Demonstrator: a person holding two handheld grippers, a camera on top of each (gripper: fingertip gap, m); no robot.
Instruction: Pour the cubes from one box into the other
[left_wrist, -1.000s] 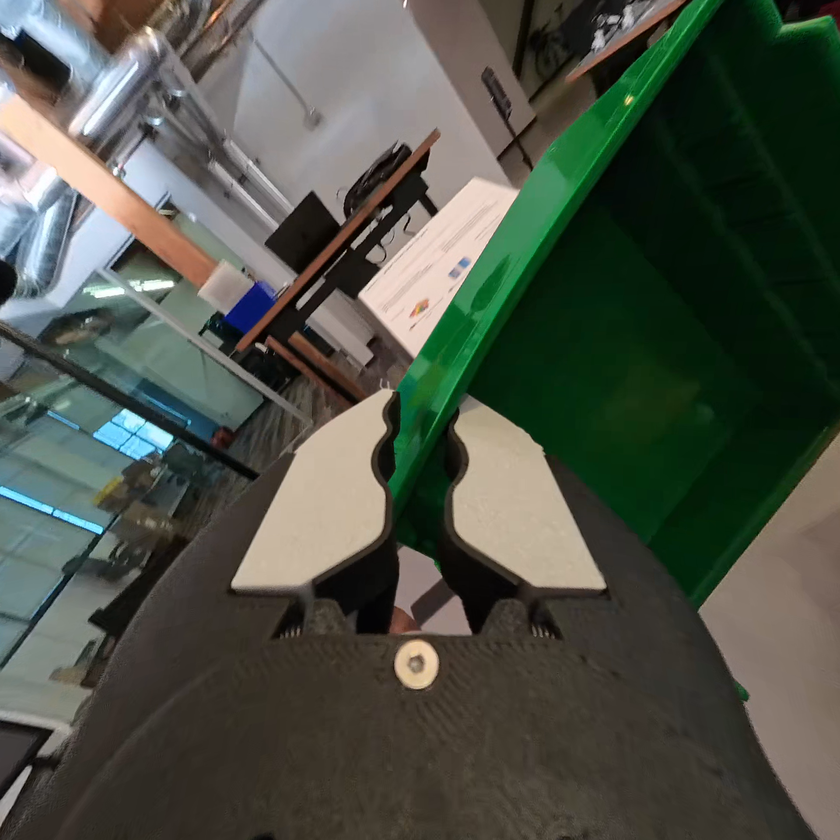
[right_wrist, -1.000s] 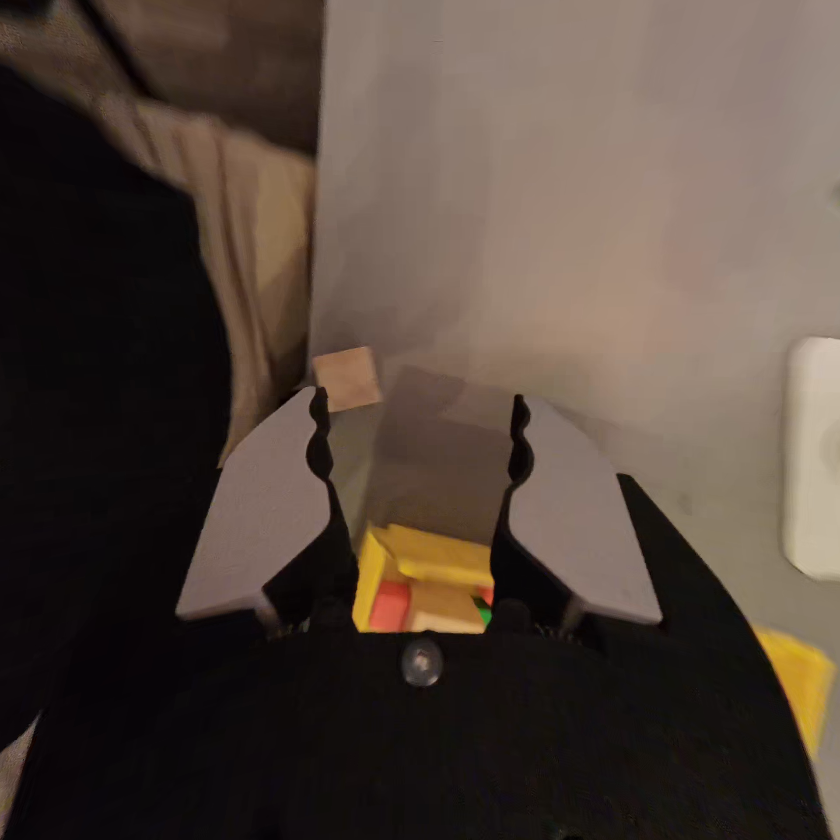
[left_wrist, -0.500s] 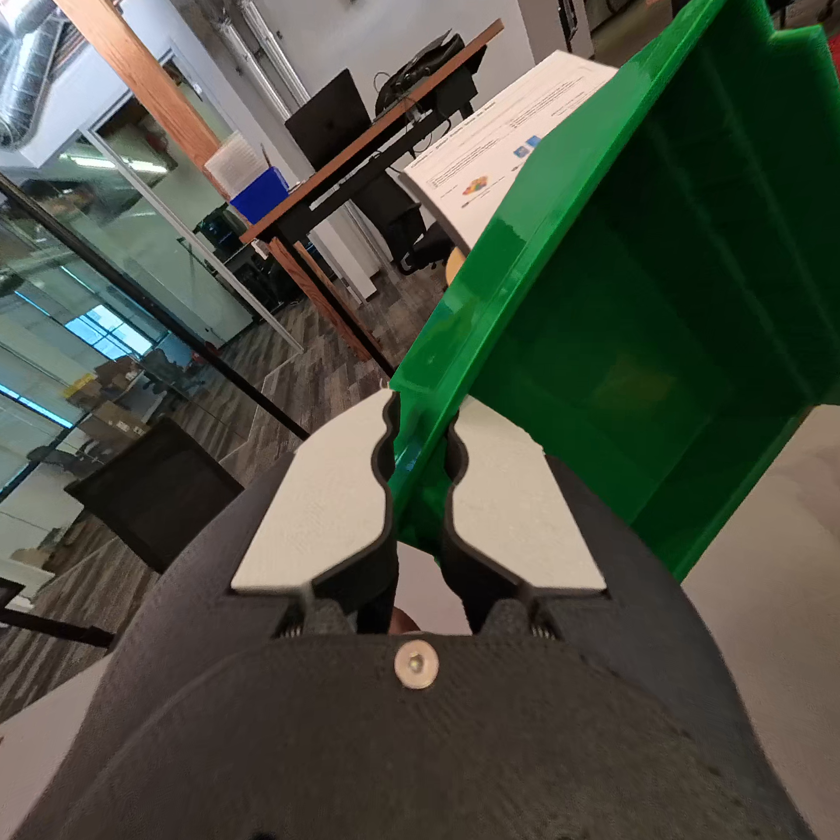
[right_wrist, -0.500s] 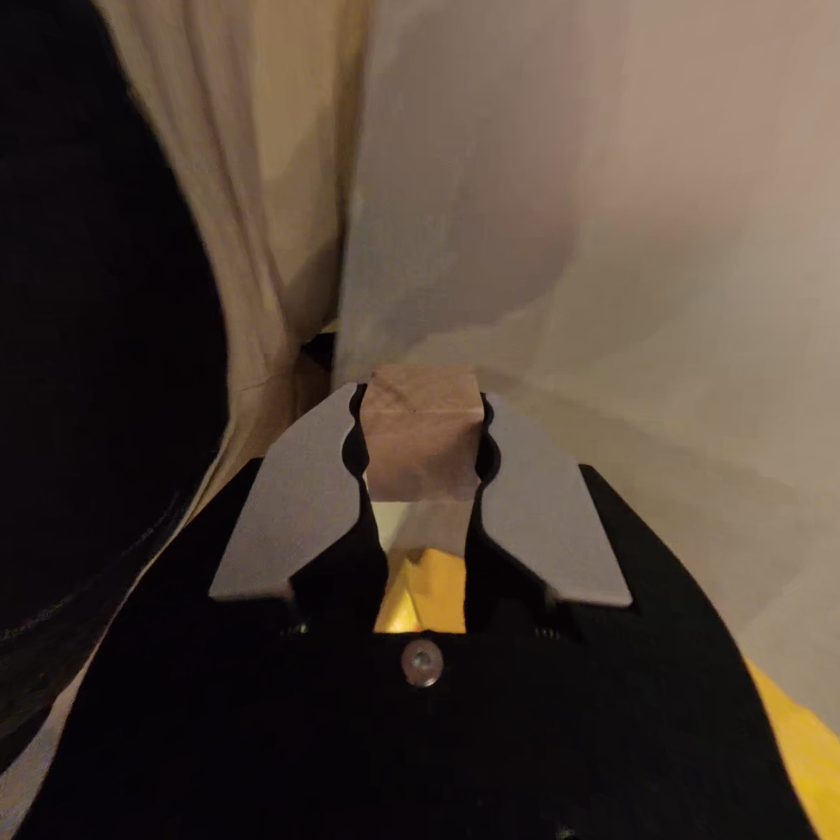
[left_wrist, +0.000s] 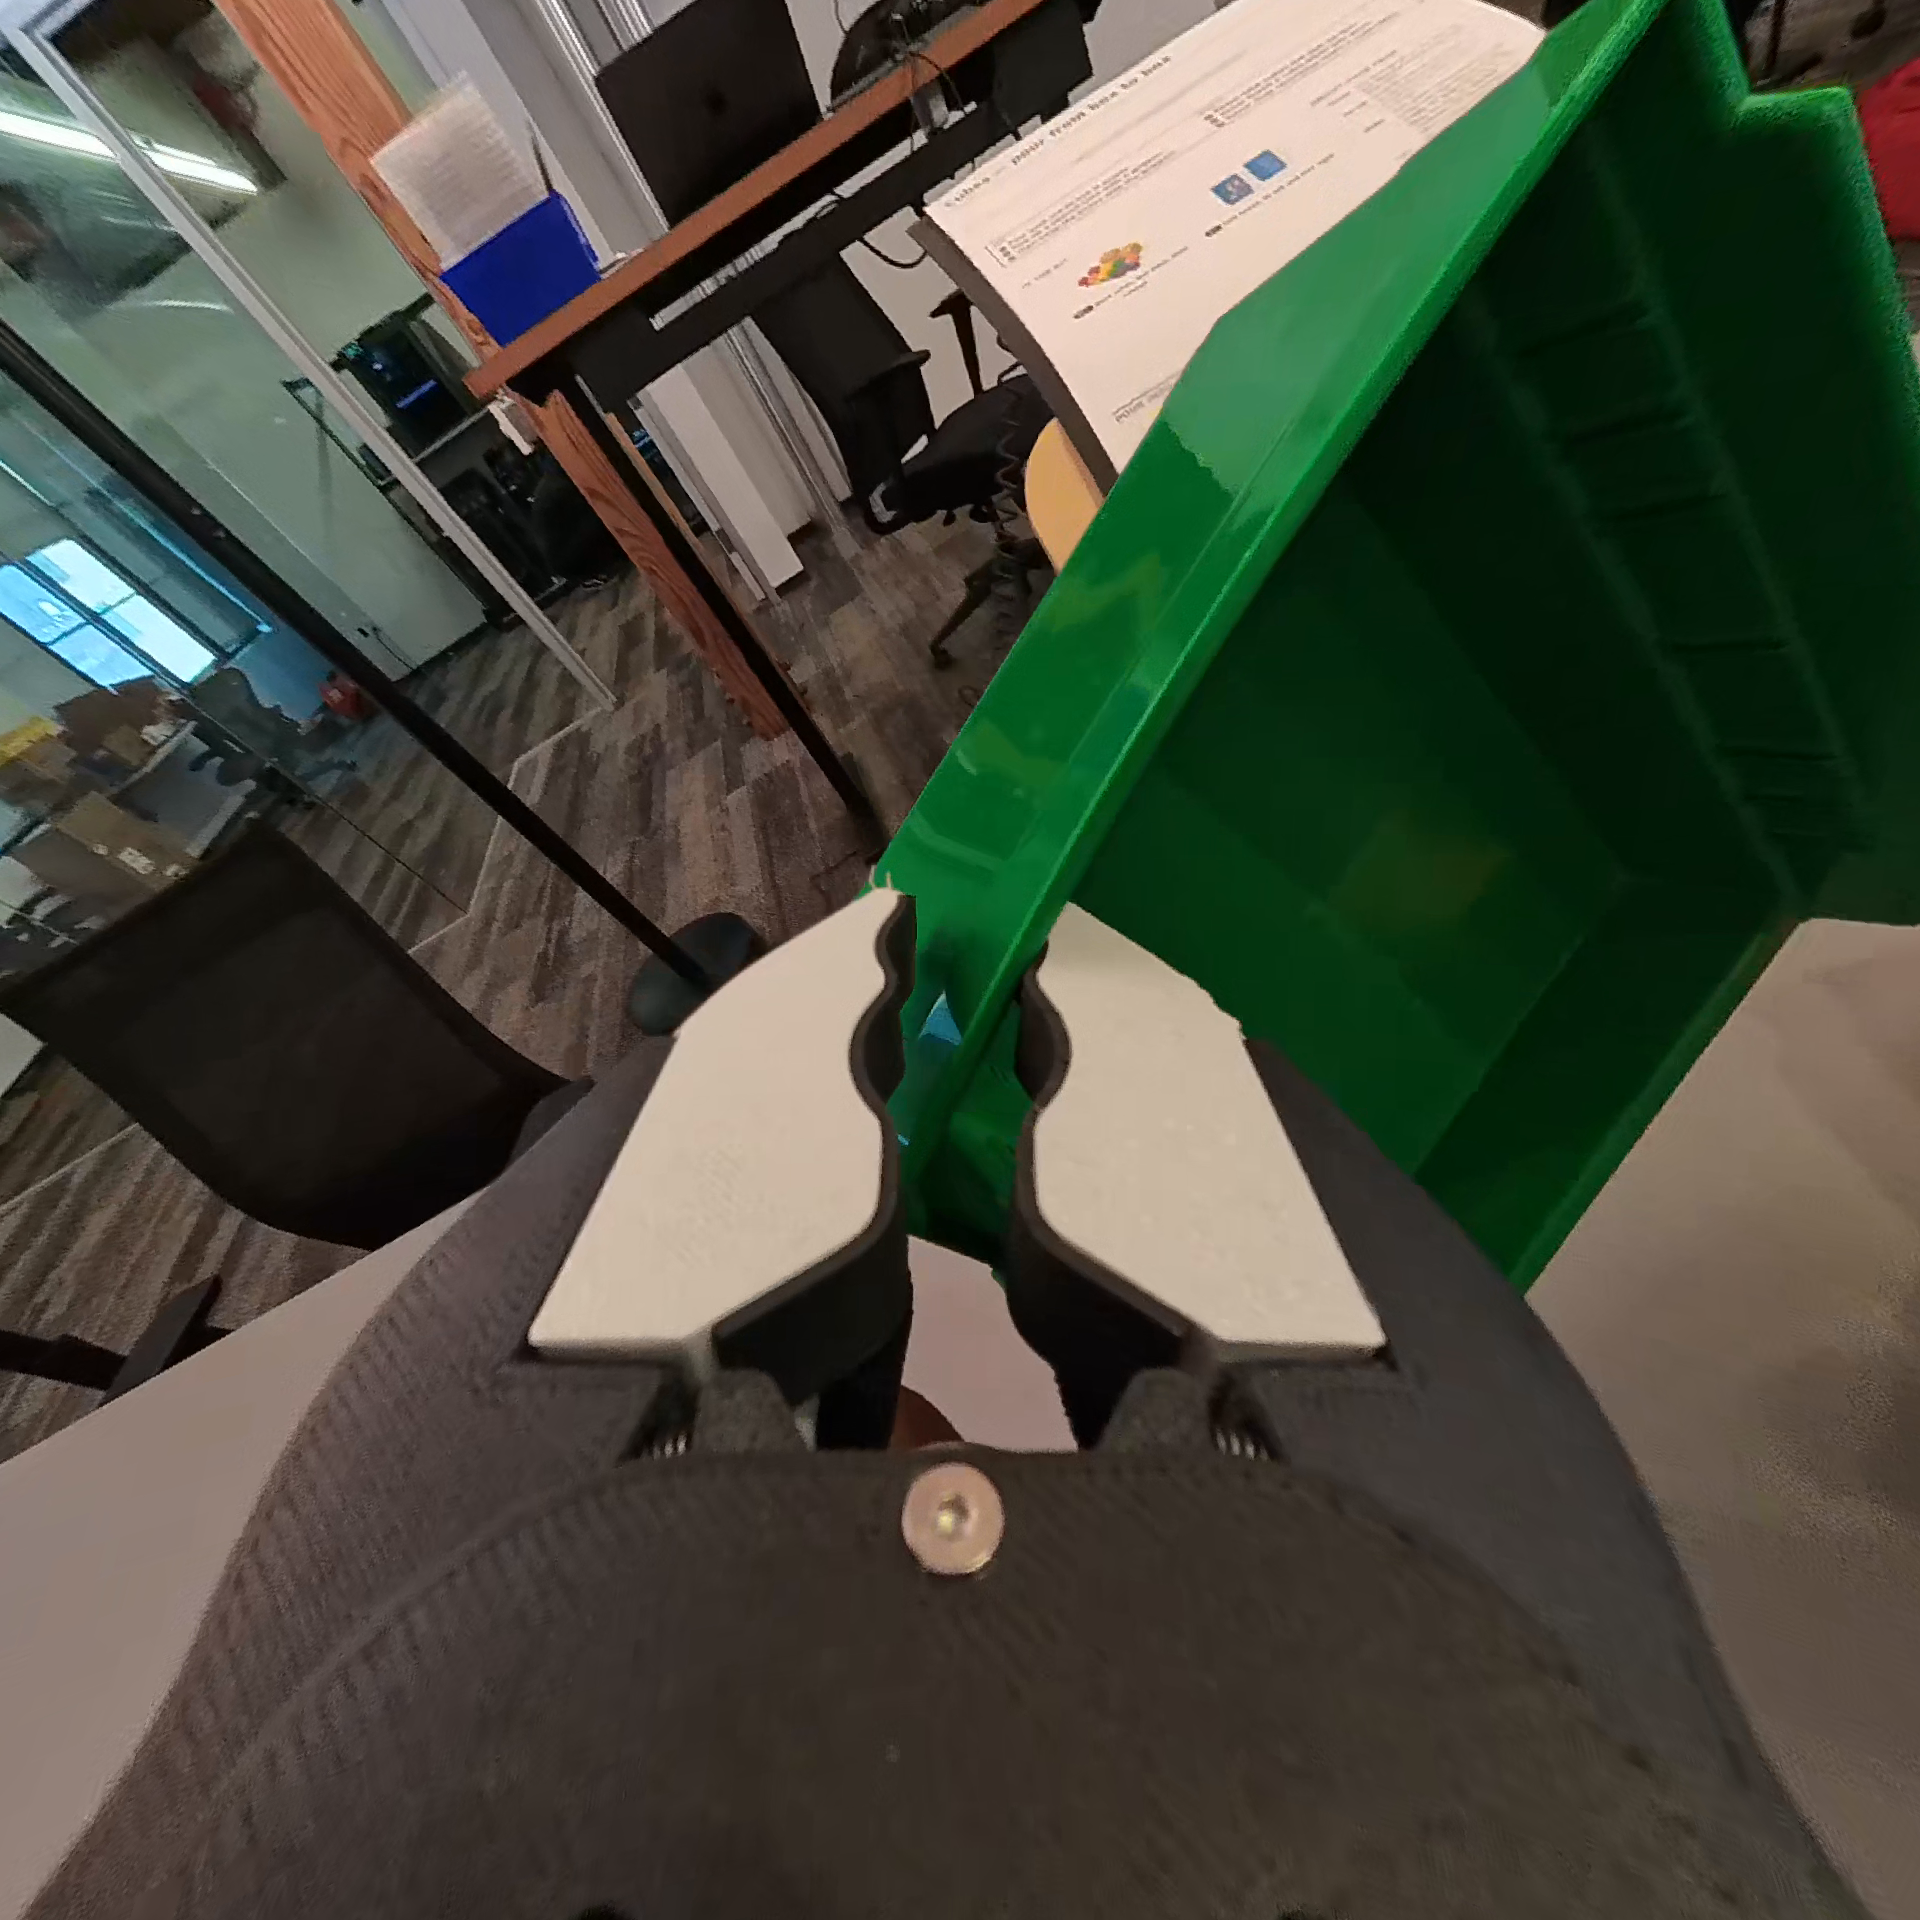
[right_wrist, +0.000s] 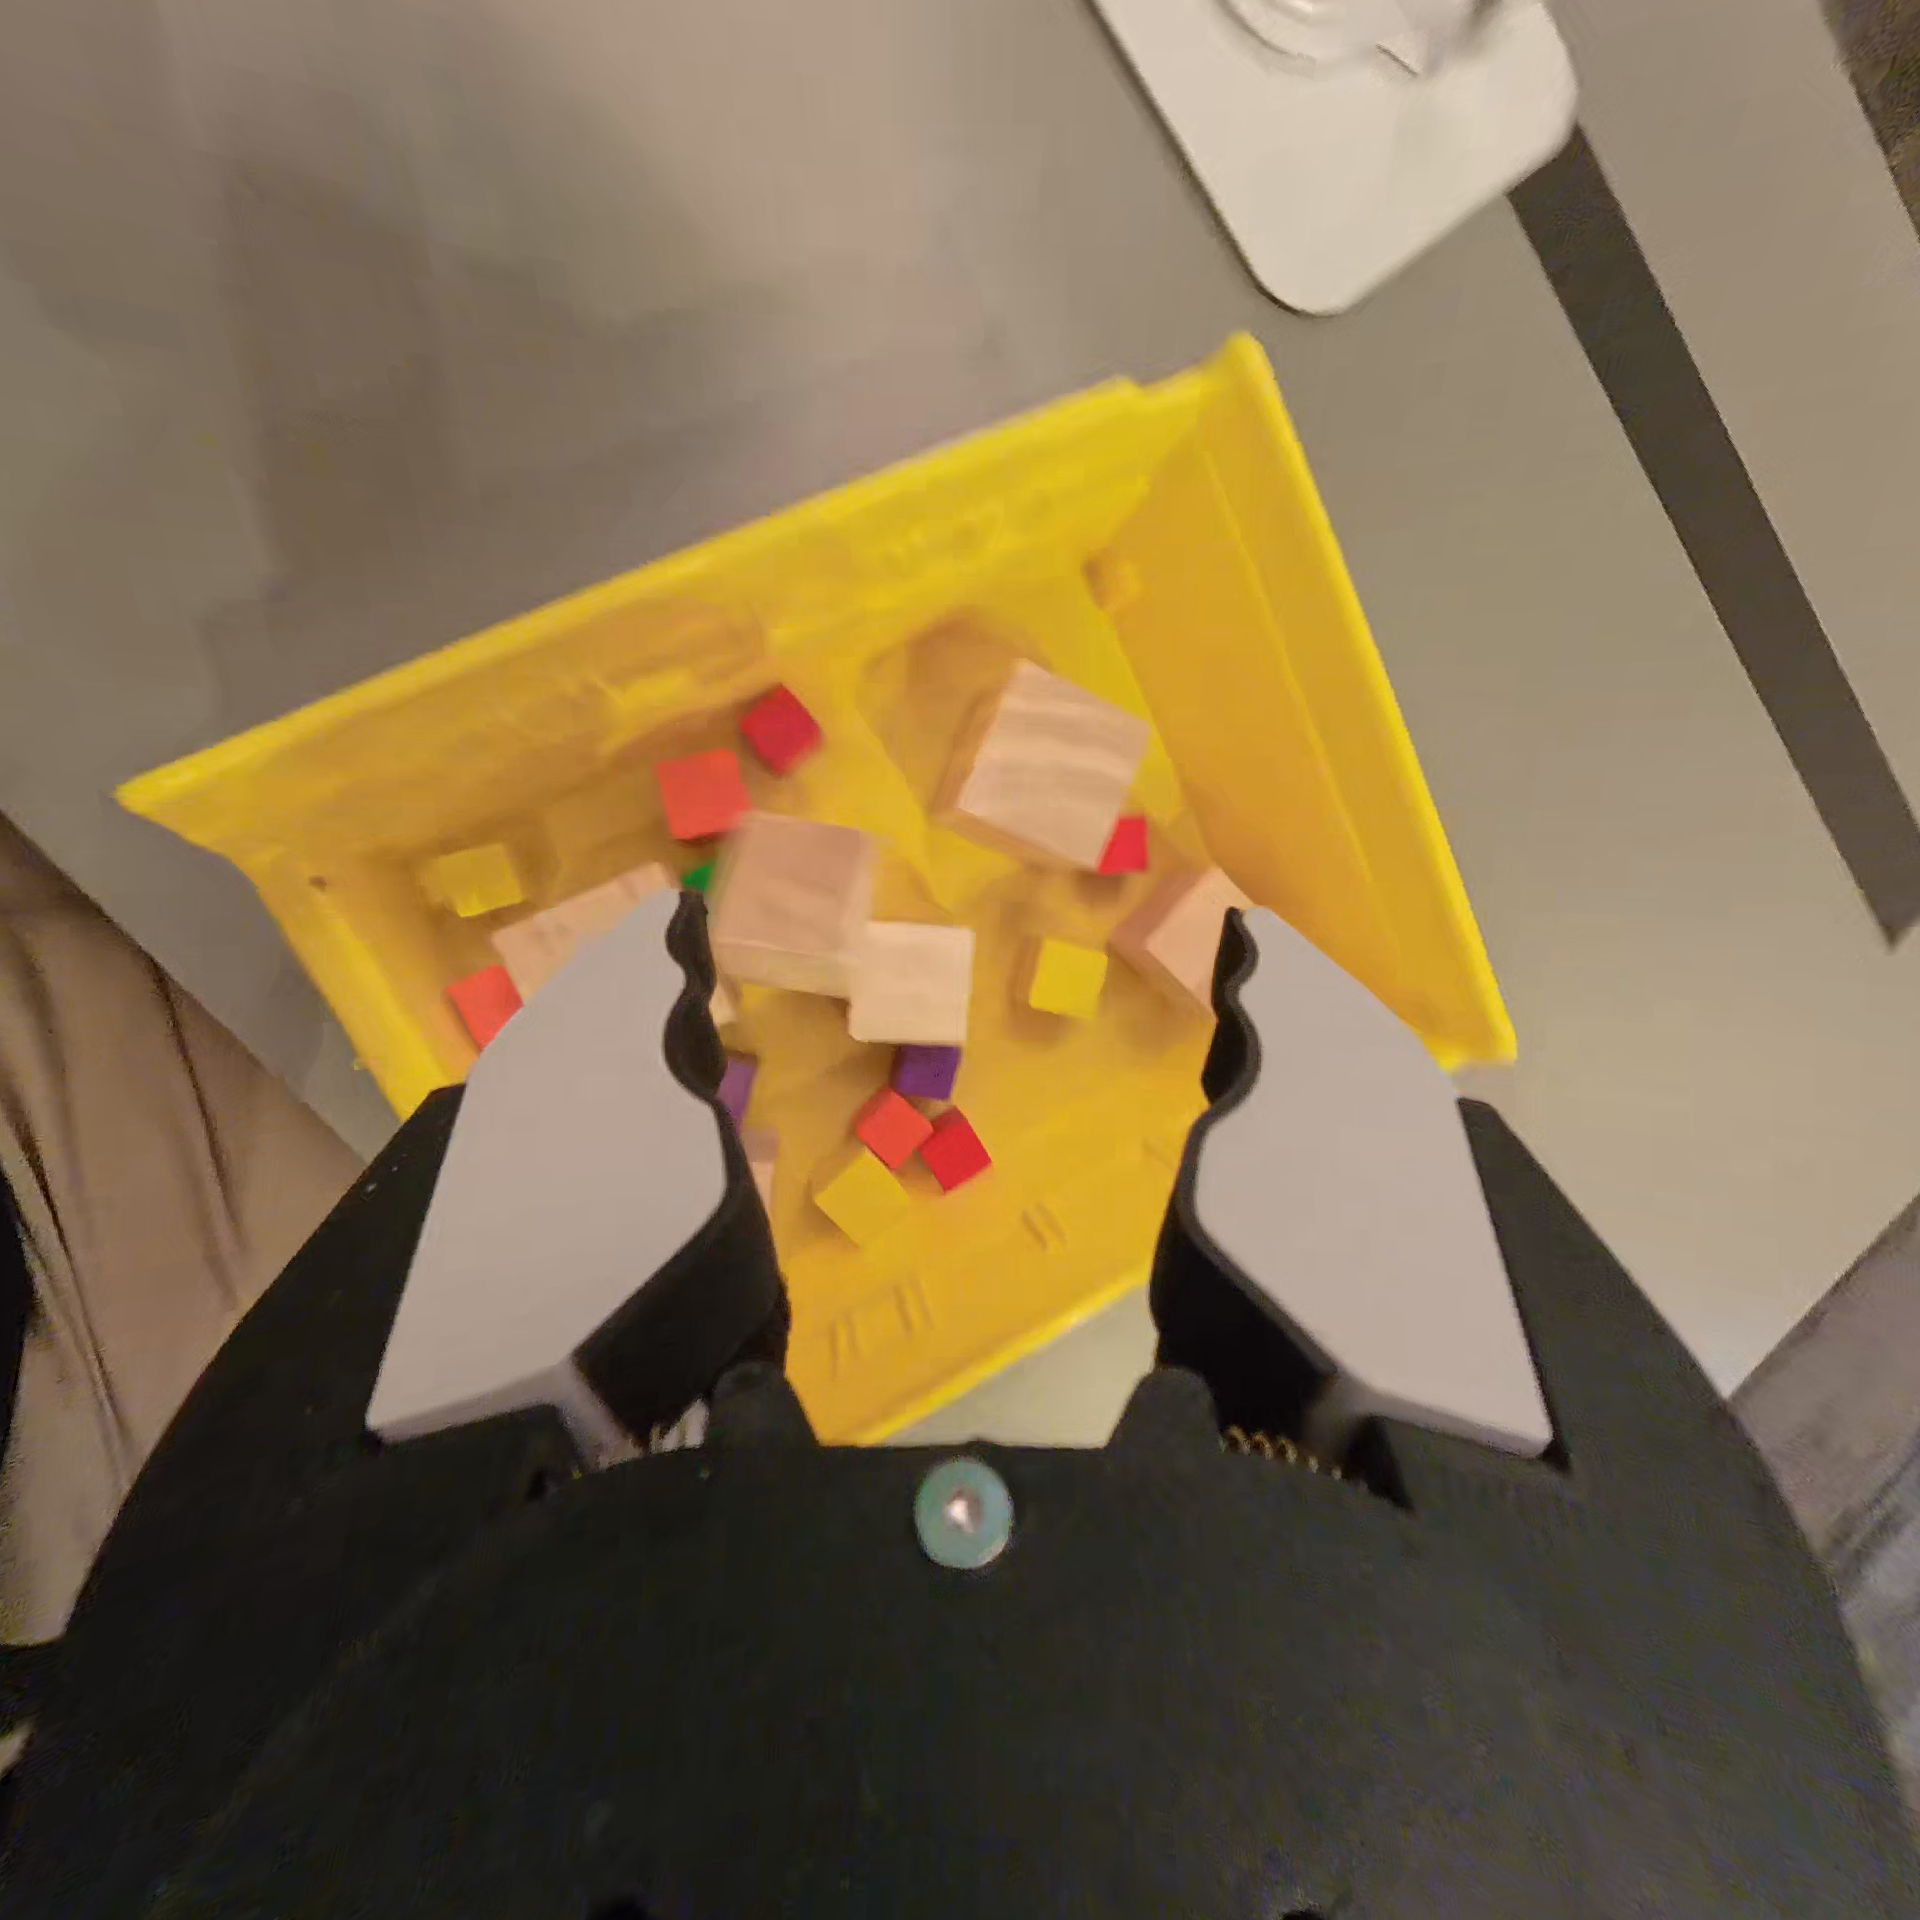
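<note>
In the left wrist view my left gripper (left_wrist: 961, 935) is shut on the rim of the green box (left_wrist: 1455, 727). It holds the box tilted above the grey table (left_wrist: 1714, 1403), and the inside that shows is bare. In the right wrist view my right gripper (right_wrist: 961, 920) is open and empty above the yellow box (right_wrist: 1299, 727). The yellow box holds several large wooden cubes (right_wrist: 1044, 769) and small coloured cubes (right_wrist: 779, 727). One wooden cube (right_wrist: 795, 904) right under the fingertips is blurred.
A white flat device (right_wrist: 1351, 125) and a dark strip (right_wrist: 1714, 520) lie beyond the yellow box. A person's beige clothing (right_wrist: 125, 1091) is at the left. A printed sheet (left_wrist: 1195, 187), a black chair (left_wrist: 260, 1039) and desks lie beyond the green box.
My right gripper shut on a wooden cube at the table edge, moved over the yellow box and opened, and the cube is no longer in it. The left gripper's view swung down, with the green box still held.
</note>
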